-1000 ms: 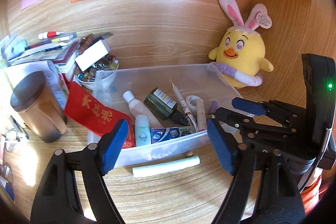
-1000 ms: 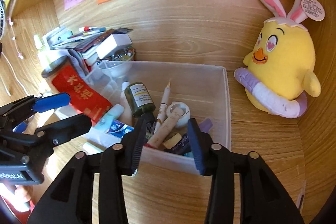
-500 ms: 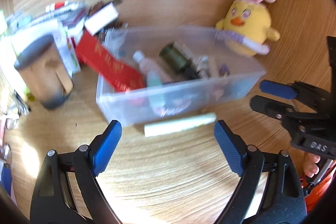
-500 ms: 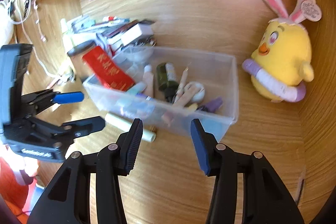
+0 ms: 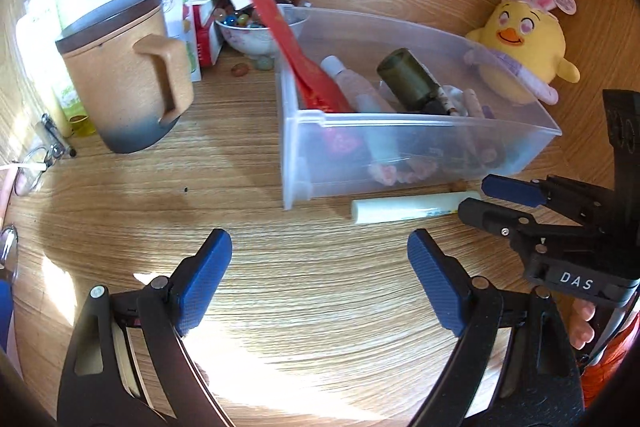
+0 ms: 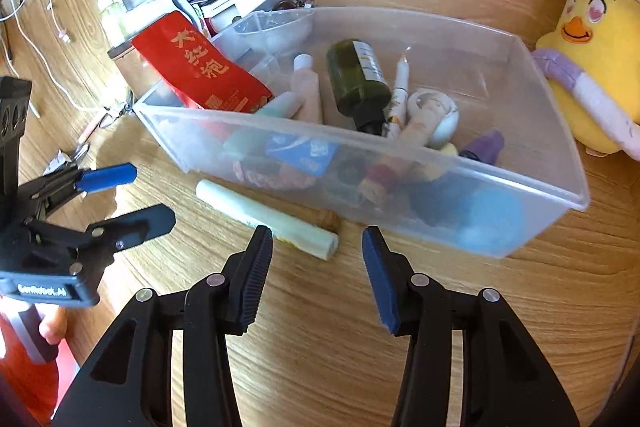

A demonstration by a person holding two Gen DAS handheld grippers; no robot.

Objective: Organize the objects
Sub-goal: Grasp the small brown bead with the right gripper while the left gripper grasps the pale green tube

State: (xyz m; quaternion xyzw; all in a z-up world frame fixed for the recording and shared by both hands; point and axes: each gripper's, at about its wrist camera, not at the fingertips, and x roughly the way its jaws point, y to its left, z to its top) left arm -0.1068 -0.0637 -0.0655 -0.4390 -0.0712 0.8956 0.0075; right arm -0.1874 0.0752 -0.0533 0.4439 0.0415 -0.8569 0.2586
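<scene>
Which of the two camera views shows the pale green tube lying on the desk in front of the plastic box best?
The right wrist view: the pale green tube lies whole and close, just ahead of the open right gripper. In the left wrist view the tube is farther off, and the right gripper's fingers cover its end beside the plastic box.

Bin, tube and mug on our desk

We see a tube (image 6: 267,215) lying just near of the bin (image 6: 400,163); the mug (image 5: 124,75) stands left, the plush toy (image 5: 524,51) far right.
</scene>
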